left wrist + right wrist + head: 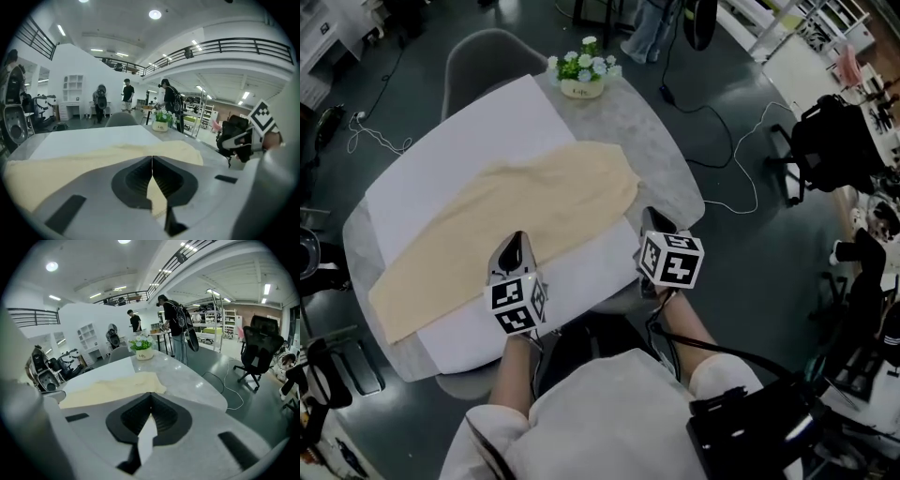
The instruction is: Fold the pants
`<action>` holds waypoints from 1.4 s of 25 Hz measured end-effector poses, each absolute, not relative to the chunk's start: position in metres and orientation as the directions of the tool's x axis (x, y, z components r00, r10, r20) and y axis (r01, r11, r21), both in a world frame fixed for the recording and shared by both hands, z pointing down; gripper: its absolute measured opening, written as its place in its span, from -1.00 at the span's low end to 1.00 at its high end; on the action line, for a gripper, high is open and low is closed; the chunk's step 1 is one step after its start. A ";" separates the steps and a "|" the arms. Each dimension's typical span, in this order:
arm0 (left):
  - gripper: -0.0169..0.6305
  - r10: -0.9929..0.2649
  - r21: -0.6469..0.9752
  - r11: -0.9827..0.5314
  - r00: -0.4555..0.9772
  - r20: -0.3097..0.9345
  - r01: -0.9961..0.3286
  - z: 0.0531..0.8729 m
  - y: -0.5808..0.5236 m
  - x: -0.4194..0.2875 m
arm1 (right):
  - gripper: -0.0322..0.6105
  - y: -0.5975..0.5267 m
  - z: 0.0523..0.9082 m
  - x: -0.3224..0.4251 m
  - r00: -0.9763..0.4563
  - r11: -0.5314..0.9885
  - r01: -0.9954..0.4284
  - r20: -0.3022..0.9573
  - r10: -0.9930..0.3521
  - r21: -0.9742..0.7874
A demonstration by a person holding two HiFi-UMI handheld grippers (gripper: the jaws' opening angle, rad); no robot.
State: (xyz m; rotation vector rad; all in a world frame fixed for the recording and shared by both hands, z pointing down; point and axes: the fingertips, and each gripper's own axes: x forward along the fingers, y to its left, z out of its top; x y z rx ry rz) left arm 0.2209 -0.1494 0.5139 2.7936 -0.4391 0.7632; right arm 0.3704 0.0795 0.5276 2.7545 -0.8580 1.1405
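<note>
Pants (506, 234), beige, are laid flat and diagonally across the white sheet (450, 141) on the desk (666, 159), spread out so that a fold can be started; no fold is seen yet. The left gripper (519, 239) is held over the sheet's near part at the pants' long edge. The right gripper (652, 220) is held just beside the sheet's near right edge. Both sets of fingers are pressed together with nothing between them, which is judged to be an approach before an edge is taken.

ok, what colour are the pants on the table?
Plain pale cream-yellow pants; clearest in the head view.
</note>
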 end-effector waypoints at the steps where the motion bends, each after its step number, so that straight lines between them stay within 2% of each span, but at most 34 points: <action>1: -0.92 -0.232 0.121 -0.931 0.812 0.535 -0.345 0.521 -0.150 0.222 | -0.92 0.077 0.535 0.376 0.566 -0.844 -0.507 0.672 -0.477 -0.172; 6: -0.92 -0.267 0.108 -0.911 0.772 0.577 -0.397 0.543 -0.155 0.227 | -0.90 0.070 0.564 0.402 0.522 -0.837 -0.506 0.698 -0.490 -0.209; 7: -0.92 -0.277 0.105 -0.907 0.765 0.581 -0.408 0.546 -0.158 0.228 | -0.69 0.067 0.569 0.406 0.509 -0.831 -0.511 0.701 -0.499 -0.221; 8: -0.92 -0.286 0.101 -0.903 0.760 0.584 -0.417 0.548 -0.160 0.229 | -0.63 0.064 0.574 0.409 0.495 -0.825 -0.515 0.705 -0.507 -0.232; 11: -0.92 -0.308 0.090 -0.893 0.747 0.590 -0.440 0.554 -0.168 0.232 | -0.62 0.056 0.591 0.420 0.465 -0.815 -0.528 0.721 -0.514 -0.240; 15: -0.92 -0.334 0.074 -0.882 0.729 0.597 -0.465 0.560 -0.179 0.235 | -0.45 0.047 0.613 0.432 0.433 -0.807 -0.539 0.743 -0.510 -0.241; 21: -0.92 -0.345 0.059 -0.874 0.701 0.624 -0.482 0.576 -0.186 0.241 | -0.38 0.037 0.644 0.445 0.389 -0.801 -0.553 0.779 -0.491 -0.229; 28: -0.92 -0.335 0.061 -0.871 0.681 0.651 -0.487 0.593 -0.186 0.246 | -0.39 0.028 0.658 0.447 0.389 -0.805 -0.581 0.827 -0.405 -0.121; 31: -0.92 -0.329 0.068 -0.870 0.678 0.657 -0.489 0.598 -0.183 0.250 | -0.50 0.023 0.658 0.444 0.386 -0.782 -0.618 0.834 -0.395 -0.084; 33: -0.92 -0.322 0.073 -0.871 0.679 0.660 -0.485 0.600 -0.179 0.253 | -0.65 0.018 0.659 0.442 0.375 -0.763 -0.641 0.834 -0.406 -0.083; 35: -0.92 -0.316 0.077 -0.874 0.682 0.660 -0.479 0.602 -0.175 0.256 | -0.69 0.016 0.659 0.441 0.369 -0.759 -0.645 0.830 -0.417 -0.095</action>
